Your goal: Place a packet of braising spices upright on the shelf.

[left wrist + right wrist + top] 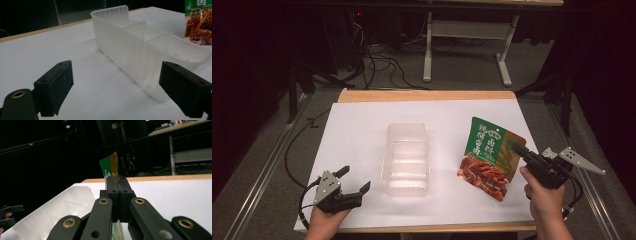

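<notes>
Snack packet (488, 157) edge is pinched between right gripper (518, 149) fingers (113, 185).

Snack packet (199, 22) cropped at frame's corner.

Black grippers (354, 186), brass rivets, grey plates, black cables.

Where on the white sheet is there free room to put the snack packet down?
The widest bare patch lies left of the clear divided tray, up to the sheet's far left edge. The strip beyond the tray is also free. It is crowded at the right, where the right tool pinches the snack packet, and near left around the open left tool.
</notes>
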